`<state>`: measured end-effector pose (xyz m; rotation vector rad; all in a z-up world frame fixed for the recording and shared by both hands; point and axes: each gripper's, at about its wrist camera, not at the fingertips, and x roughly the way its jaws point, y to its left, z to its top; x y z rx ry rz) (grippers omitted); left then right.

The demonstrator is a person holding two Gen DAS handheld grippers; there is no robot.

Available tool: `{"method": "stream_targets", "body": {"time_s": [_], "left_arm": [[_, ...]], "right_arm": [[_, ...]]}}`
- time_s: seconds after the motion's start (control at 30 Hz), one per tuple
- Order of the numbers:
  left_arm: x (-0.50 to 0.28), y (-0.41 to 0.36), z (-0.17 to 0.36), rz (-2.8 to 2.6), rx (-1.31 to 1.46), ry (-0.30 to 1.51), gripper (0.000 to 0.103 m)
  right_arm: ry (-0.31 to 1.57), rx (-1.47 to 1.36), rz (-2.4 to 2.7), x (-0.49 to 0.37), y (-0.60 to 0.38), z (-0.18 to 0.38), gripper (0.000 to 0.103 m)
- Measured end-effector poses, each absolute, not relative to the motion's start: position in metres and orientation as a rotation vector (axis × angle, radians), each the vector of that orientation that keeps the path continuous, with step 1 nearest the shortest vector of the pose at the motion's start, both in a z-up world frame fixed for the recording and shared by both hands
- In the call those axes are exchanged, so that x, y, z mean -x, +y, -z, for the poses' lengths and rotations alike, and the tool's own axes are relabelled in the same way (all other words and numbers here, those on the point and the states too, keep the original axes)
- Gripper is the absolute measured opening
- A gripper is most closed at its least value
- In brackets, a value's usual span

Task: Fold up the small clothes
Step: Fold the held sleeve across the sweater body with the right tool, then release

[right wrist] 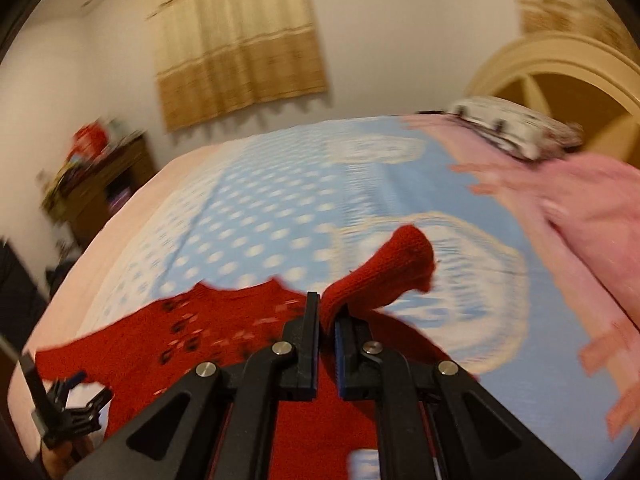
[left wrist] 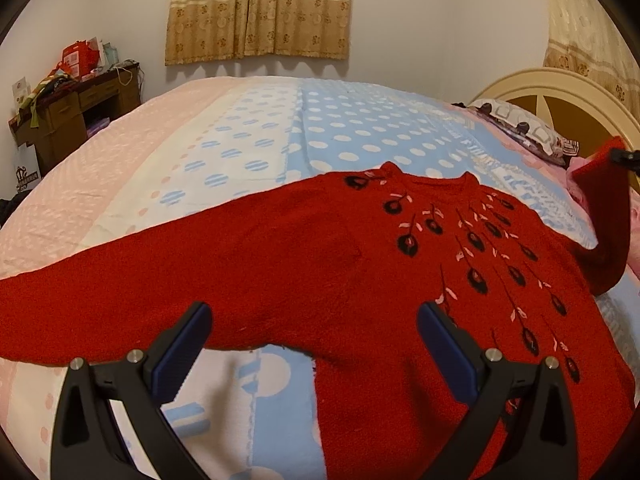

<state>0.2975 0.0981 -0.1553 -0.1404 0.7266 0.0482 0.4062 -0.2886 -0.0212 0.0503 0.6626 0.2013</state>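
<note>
A red knitted sweater (left wrist: 320, 256) with black and pink leaf embroidery lies face up on the bed, one sleeve stretched out to the left. My left gripper (left wrist: 314, 320) hovers open just above that sleeve and the body, nothing between its fingers. At the right edge of the left wrist view the other sleeve (left wrist: 600, 208) is lifted off the bed, pinched by my right gripper (left wrist: 624, 156). In the blurred right wrist view my right gripper (right wrist: 328, 312) is shut on the red sleeve cuff (right wrist: 388, 272), which sticks up past the fingertips. My left gripper (right wrist: 72, 396) shows at lower left.
The bed has a blue, white and pink dotted cover (left wrist: 280, 128). A pink garment (right wrist: 592, 216) and a patterned pillow (left wrist: 520, 124) lie by the cream headboard (left wrist: 560, 92). A cluttered wooden desk (left wrist: 76, 108) stands at the far left under curtains.
</note>
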Motion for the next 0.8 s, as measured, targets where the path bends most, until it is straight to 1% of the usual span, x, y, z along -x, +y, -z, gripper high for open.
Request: {"method": "stream_targets", "body": {"time_s": [0.17, 0.37, 0.4, 0.43, 0.47, 0.5, 0.67, 0.8], "left_arm": [[-0.297, 0.1, 0.159, -0.041, 0.159, 0.734, 0.103], [-0.3, 0.1, 0.163, -0.026, 0.171, 0.764, 0.103], [-0.3, 0.1, 0.164, -0.029, 0.17, 0.767, 0.103], [-0.3, 0.099, 0.164, -0.028, 0.166, 0.771, 0.103], [-0.3, 0.098, 0.164, -0.024, 0.162, 0.774, 0.103], [-0.3, 0.095, 0.165, -0.022, 0.152, 0.783, 0.103], [-0.311, 0.087, 0.184, 0.01, 0.139, 0.902, 0.103], [-0.31, 0.085, 0.18, 0.036, 0.144, 0.918, 0.103]], "right_arm": [[0.725, 0.028, -0.293, -0.41, -0.227, 0.062, 0.005], [0.897, 0.133, -0.434, -0.396, -0.176, 0.131, 0.007], [0.911, 0.152, -0.465, -0.39, -0.17, 0.139, 0.011], [0.925, 0.185, -0.501, -0.382, -0.162, 0.148, 0.033], [0.94, 0.209, -0.532, -0.375, -0.156, 0.154, 0.066], [0.952, 0.22, -0.575, -0.365, -0.151, 0.158, 0.074], [0.903, 0.217, -0.661, -0.322, -0.151, 0.152, 0.075], [0.862, 0.223, -0.619, -0.301, -0.174, 0.142, 0.075]]}}
